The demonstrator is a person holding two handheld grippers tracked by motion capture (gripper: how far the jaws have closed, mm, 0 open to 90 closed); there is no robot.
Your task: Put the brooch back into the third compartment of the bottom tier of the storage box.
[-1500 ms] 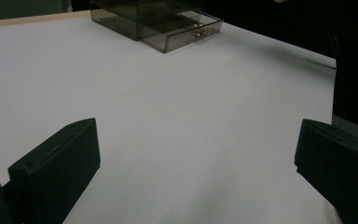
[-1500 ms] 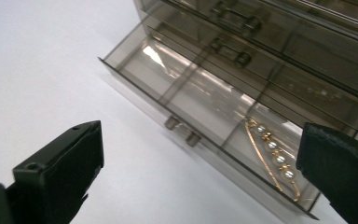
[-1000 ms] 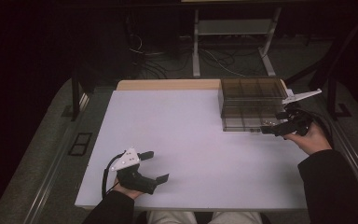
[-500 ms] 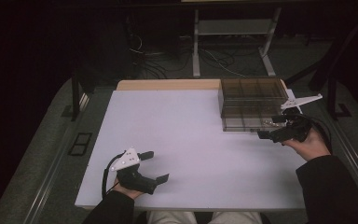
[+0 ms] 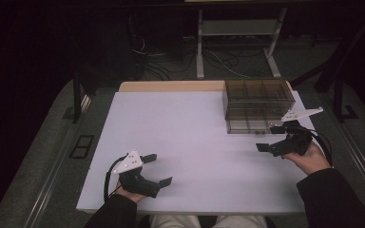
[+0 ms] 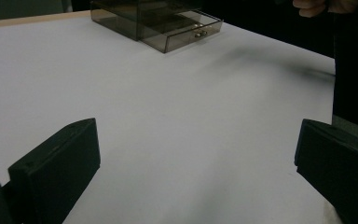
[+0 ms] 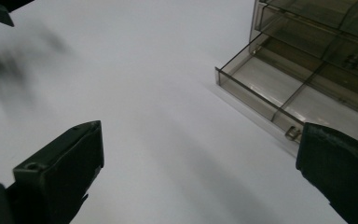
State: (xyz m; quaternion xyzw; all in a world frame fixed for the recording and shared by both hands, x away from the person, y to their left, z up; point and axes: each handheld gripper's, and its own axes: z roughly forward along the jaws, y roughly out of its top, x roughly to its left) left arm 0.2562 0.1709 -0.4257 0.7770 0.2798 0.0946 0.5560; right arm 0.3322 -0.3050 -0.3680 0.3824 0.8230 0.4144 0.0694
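White counter (image 5: pixel 195 133) under dim light, with a smoky clear drawer box (image 5: pixel 259 102) at its far right, bottom drawer (image 7: pixel 279 95) pulled partly out. The right gripper (image 5: pixel 271 137) hovers just before it, fingers spread; the left gripper (image 5: pixel 154 168) rests near the front edge, fingers spread. Risk: a skewed approach could miss the small knob (image 7: pixel 292 133) and push the light box. Drawer contents are hard to make out.

High view looks down; both gripper views skim low, sharing the drawer box (image 5: pixel 259 105).
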